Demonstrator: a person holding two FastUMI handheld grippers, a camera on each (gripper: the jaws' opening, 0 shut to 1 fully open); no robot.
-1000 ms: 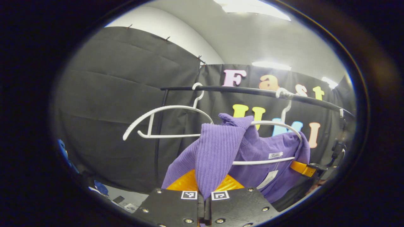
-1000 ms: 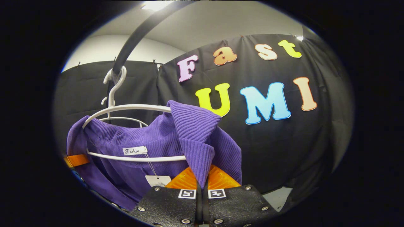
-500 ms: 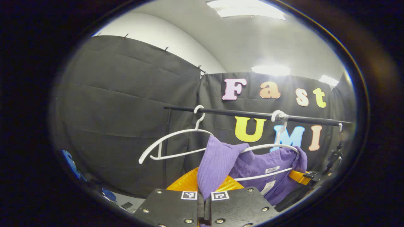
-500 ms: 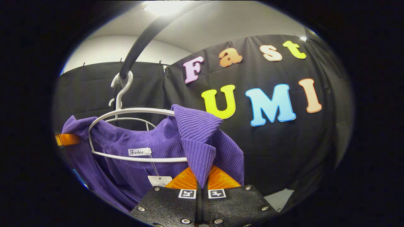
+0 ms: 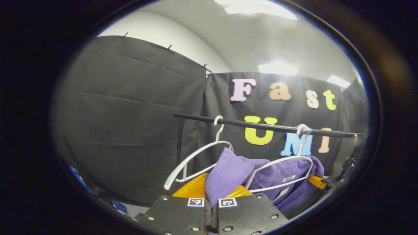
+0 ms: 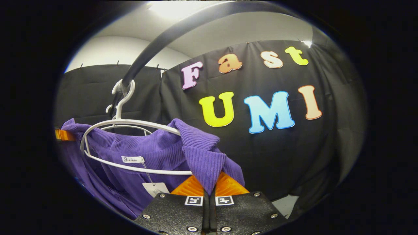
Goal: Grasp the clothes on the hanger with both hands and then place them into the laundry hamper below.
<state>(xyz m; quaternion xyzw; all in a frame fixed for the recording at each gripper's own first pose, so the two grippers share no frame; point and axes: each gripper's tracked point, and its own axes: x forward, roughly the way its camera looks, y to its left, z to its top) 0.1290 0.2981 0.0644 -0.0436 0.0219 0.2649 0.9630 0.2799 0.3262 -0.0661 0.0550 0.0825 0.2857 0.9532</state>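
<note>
A purple ribbed garment [image 5: 274, 179] [image 6: 153, 153] hangs on a white hanger [image 5: 281, 163] [image 6: 127, 143] hooked over a black rail [image 5: 261, 125] [image 6: 169, 36]. My left gripper [image 5: 211, 195] is shut on one purple shoulder fold [image 5: 227, 173], pulled off the hanger's end. My right gripper [image 6: 209, 189] is shut on the other shoulder fold [image 6: 202, 156], which still drapes over the hanger's arm. In the left gripper view the right gripper [image 5: 318, 182] shows at the garment's far side. A white label and a paper tag [image 6: 156, 187] hang inside the collar.
A second, bare white hanger [image 5: 199, 160] hangs on the same rail, left of the garment. The rail's black upright post [image 5: 178, 147] stands behind it. Something blue [image 5: 119, 206] lies low at the left in the left gripper view.
The left gripper has pulled back and down with its fold; the rail and hangers look smaller and farther. The hanger has tilted. The right gripper has shifted slightly, still shut on its fold.
</note>
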